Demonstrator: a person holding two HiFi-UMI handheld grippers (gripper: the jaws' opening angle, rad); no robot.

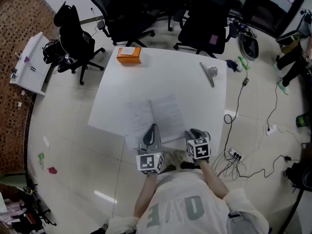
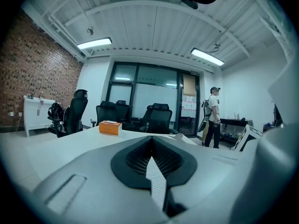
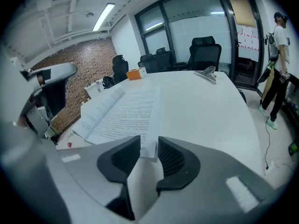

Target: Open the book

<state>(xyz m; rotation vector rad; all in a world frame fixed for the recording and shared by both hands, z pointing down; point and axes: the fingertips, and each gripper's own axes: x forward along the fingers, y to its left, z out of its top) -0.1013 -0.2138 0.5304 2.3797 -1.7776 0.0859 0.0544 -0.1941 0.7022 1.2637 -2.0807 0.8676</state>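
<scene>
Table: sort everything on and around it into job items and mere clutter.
Job:
- open book
- left gripper
- right gripper, open near the book's corner

Lying about:
- orange box
- metal clip
- office chairs

The book (image 1: 155,117) is laid open and flat on the white worktop (image 1: 170,77), close to its near edge. Two white pages of dense print are shown, slightly askew.
</scene>
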